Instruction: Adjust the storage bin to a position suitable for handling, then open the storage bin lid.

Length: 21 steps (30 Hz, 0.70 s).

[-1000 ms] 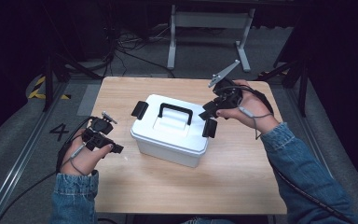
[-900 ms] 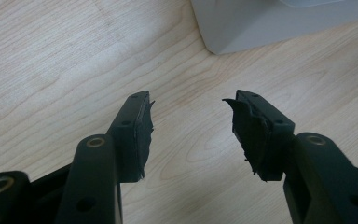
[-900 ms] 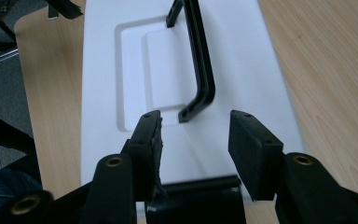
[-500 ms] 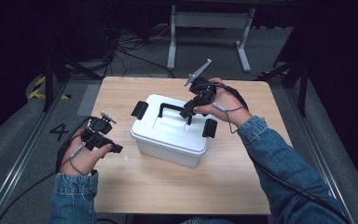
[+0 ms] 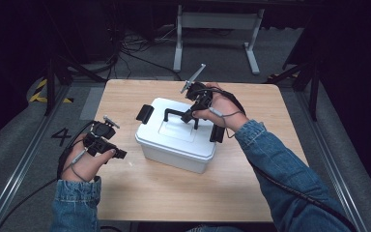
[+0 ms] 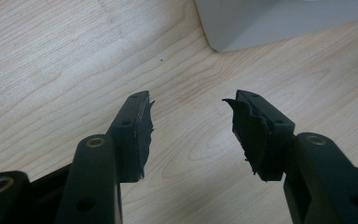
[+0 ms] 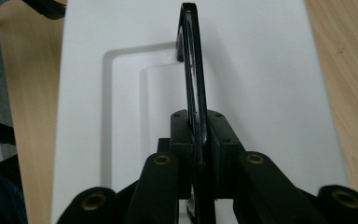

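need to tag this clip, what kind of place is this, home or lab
Most likely a lab or recording studio, not a home: a bare wooden table stands on grey floor among metal frame rails, loose cables and yellow-black hazard tape, against dark surroundings.

A white lidded plastic storage box [image 5: 176, 140] sits mid-surface on the pale wooden surface [image 5: 174, 193]. Its black carry handle [image 5: 179, 113] stands upright on the lid, between two black side latches [image 5: 145, 113], one at each end.
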Each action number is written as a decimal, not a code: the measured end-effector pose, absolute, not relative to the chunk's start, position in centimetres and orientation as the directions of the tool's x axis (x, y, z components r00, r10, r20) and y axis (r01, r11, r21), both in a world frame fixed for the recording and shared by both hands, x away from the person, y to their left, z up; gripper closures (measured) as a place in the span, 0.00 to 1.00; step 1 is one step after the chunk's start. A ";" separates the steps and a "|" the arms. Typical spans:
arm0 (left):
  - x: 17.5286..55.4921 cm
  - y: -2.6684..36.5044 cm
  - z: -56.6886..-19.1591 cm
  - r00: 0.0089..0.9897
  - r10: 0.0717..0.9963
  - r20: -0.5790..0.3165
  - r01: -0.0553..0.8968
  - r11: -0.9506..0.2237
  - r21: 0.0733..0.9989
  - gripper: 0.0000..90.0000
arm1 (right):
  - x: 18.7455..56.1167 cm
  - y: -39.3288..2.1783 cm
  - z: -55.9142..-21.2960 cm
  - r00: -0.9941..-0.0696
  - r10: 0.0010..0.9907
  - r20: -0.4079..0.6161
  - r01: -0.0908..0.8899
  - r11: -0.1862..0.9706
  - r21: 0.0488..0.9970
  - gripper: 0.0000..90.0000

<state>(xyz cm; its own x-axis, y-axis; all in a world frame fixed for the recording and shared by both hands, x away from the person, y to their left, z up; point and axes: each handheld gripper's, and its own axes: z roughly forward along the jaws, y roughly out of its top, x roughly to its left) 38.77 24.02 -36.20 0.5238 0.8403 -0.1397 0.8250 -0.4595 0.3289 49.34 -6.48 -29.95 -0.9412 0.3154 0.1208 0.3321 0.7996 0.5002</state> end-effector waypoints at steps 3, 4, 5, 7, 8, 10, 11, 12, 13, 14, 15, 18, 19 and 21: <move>38.8 24.0 -36.1 0.523 0.841 -0.139 0.825 -0.459 0.329 0.53 | 48.9 -6.2 -29.8 -0.946 0.310 0.090 0.313 0.813 0.491 0.93; 38.8 23.9 -36.1 0.520 0.842 -0.140 0.827 -0.456 0.329 0.53 | 48.9 -6.2 -29.8 -0.948 0.308 0.082 0.308 0.815 0.491 0.93; 38.8 23.9 -36.1 0.528 0.839 -0.133 0.822 -0.465 0.330 0.53 | 48.9 -6.2 -29.8 -0.949 0.306 0.080 0.305 0.816 0.491 0.93; 38.9 23.8 -36.0 0.531 0.836 -0.134 0.821 -0.469 0.325 0.53 | 48.9 -6.3 -29.9 -0.948 0.306 0.084 0.306 0.812 0.496 0.93; 39.0 23.8 -36.0 0.534 0.834 -0.136 0.818 -0.470 0.330 0.53 | 48.9 -6.3 -29.9 -0.948 0.307 0.085 0.307 0.809 0.501 0.93; 39.1 23.7 -36.1 0.537 0.833 -0.135 0.817 -0.474 0.328 0.53 | 48.9 -6.4 -29.9 -0.948 0.306 0.089 0.308 0.806 0.506 0.94; 39.2 23.7 -36.1 0.538 0.832 -0.134 0.817 -0.475 0.328 0.53 | 49.0 -6.4 -29.9 -0.948 0.305 0.088 0.306 0.805 0.508 0.94; 39.2 23.6 -36.1 0.532 0.835 -0.140 0.821 -0.468 0.328 0.53 | 48.9 -6.4 -29.9 -0.949 0.303 0.085 0.303 0.805 0.509 0.94; 39.3 23.7 -36.1 0.541 0.831 -0.125 0.813 -0.480 0.328 0.53 | 48.9 -6.4 -29.9 -0.950 0.302 0.082 0.301 0.806 0.510 0.94; 39.3 23.6 -36.1 0.537 0.833 -0.134 0.818 -0.474 0.326 0.53 | 48.9 -6.4 -29.9 -0.952 0.295 0.078 0.292 0.808 0.511 0.94; 39.3 23.6 -36.0 0.540 0.831 -0.130 0.814 -0.477 0.331 0.53 | 48.8 -6.4 -29.8 -0.954 0.291 0.072 0.286 0.810 0.513 0.94; 39.4 23.6 -36.0 0.538 0.832 -0.137 0.815 -0.473 0.334 0.53 | 48.6 -6.3 -29.6 -0.956 0.288 0.055 0.273 0.804 0.528 0.94; 39.3 23.6 -36.0 0.538 0.831 -0.137 0.815 -0.473 0.334 0.53 | 48.5 -6.3 -29.5 -0.956 0.290 0.049 0.271 0.803 0.530 0.94; 39.3 23.7 -36.0 0.541 0.830 -0.138 0.815 -0.475 0.333 0.53 | 48.4 -6.3 -29.2 -0.957 0.287 0.040 0.262 0.802 0.537 0.94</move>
<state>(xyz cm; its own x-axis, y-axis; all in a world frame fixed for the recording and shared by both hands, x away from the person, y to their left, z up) 39.34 23.65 -35.99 0.5407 0.8298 -0.1383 0.8145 -0.4753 0.3326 48.40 -6.32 -29.16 -0.9572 0.2867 0.0398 0.2625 0.8020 0.5366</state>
